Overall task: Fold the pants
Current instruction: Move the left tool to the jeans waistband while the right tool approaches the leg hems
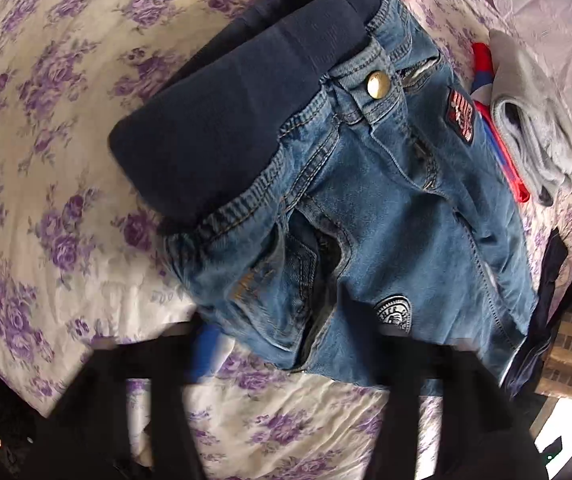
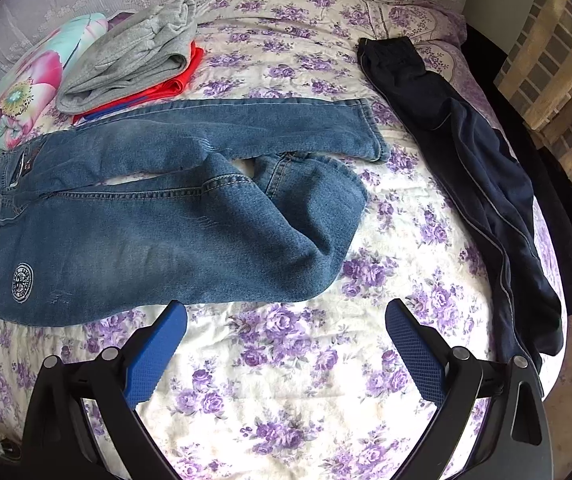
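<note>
Blue jeans (image 2: 158, 216) lie spread on the bed (image 2: 286, 360), waist end to the left of the right wrist view, legs running right. The upper leg lies straight to its hem (image 2: 374, 132). The lower leg bends and doubles back on itself near the knee, not flat. The dark knit waistband (image 1: 222, 128) and brass button (image 1: 378, 85) fill the left wrist view, front side up.

Step in hand, as I judge it: the opening approach, both hands reaching for the jeans before the first fold. No fold is made yet.

Left gripper (image 1: 282, 344): blurred at the frame's bottom edge, over the hip and pocket area just beside the round patch (image 1: 393, 316). The fingers look spread in the blur, yet they may be narrowing. I cannot tell their state, nor whether denim is pinched.

Right gripper (image 2: 286, 320): fingers wide open, nothing between them, over bare bedspread just below the lower leg.

Next move likely calls for a hold at the waist on the left, the right taking the crumpled lower leg, pulling it straight and then laying one leg over the other.

Around: a grey garment on a red one (image 2: 134, 52) just above the jeans, dark navy track pants (image 2: 466, 168) well apart to the right, and a floral pillow (image 2: 26, 92).
</note>
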`<state>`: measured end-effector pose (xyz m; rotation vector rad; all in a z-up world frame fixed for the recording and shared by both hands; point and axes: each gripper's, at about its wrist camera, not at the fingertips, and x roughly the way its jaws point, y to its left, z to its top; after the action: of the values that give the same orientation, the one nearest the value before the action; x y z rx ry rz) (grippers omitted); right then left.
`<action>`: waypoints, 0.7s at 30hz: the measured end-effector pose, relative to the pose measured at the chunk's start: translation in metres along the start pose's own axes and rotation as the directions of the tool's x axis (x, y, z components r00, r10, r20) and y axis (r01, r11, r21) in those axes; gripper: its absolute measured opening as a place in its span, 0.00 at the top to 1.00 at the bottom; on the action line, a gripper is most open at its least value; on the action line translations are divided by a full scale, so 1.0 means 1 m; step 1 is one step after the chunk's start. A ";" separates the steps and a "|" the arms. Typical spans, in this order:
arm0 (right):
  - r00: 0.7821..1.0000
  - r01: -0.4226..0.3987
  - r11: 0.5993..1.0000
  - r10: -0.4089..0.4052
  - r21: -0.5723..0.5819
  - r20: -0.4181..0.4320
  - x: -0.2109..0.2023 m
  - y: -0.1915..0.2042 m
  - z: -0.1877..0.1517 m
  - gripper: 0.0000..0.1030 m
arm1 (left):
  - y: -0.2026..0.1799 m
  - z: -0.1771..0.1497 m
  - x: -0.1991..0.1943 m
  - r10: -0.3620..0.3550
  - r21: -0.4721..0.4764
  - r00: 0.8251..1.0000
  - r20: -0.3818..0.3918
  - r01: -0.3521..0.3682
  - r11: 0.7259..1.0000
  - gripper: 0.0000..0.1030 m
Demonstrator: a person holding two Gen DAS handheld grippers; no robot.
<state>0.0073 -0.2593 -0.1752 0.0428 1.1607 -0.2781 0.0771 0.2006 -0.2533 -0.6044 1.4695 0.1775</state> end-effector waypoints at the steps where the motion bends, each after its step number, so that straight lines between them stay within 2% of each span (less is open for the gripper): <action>1: 1.000 -0.006 1.000 0.006 0.008 0.001 -0.001 -0.005 0.000 0.03 | -0.002 0.008 0.001 0.008 -0.005 1.000 0.002 -0.008 1.000 0.89; 5: 0.996 -0.087 0.992 0.086 0.092 0.011 0.001 -0.038 -0.003 0.03 | 0.005 0.002 -0.023 -0.022 0.016 0.997 0.070 0.021 1.000 0.92; 9: 0.995 -0.101 0.970 0.102 0.220 0.008 0.024 -0.077 0.003 0.03 | 0.030 0.000 -0.035 -0.017 -0.028 0.993 0.121 0.021 0.999 0.92; 12: 0.988 -0.142 0.939 0.154 0.315 -0.016 0.057 -0.097 0.014 0.03 | 0.037 0.001 -0.028 0.007 -0.047 0.995 0.102 -0.003 0.999 0.92; 16: 0.955 -0.234 0.883 0.286 0.408 -0.072 0.109 -0.103 0.032 0.03 | 0.023 0.009 -0.031 0.050 -0.012 0.992 0.113 -0.049 0.999 0.92; 19: 0.947 -0.239 0.860 0.309 0.450 -0.087 0.139 -0.102 0.045 0.03 | 0.021 0.013 -0.030 0.054 -0.008 0.994 0.098 -0.054 0.999 0.92; 20: 0.947 -0.247 0.849 0.313 0.468 -0.068 0.143 -0.101 0.047 0.03 | 0.021 0.015 -0.030 0.054 -0.006 0.994 0.090 -0.054 0.999 0.91; 21: 0.946 -0.270 0.832 0.322 0.485 -0.025 0.142 -0.102 0.049 0.14 | 0.020 0.016 -0.029 0.057 -0.001 0.995 0.086 -0.058 0.998 0.91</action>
<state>0.0790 -0.3935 -0.2734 0.6789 1.1482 -0.2809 0.0782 0.2320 -0.2308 -0.5472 1.4042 0.2447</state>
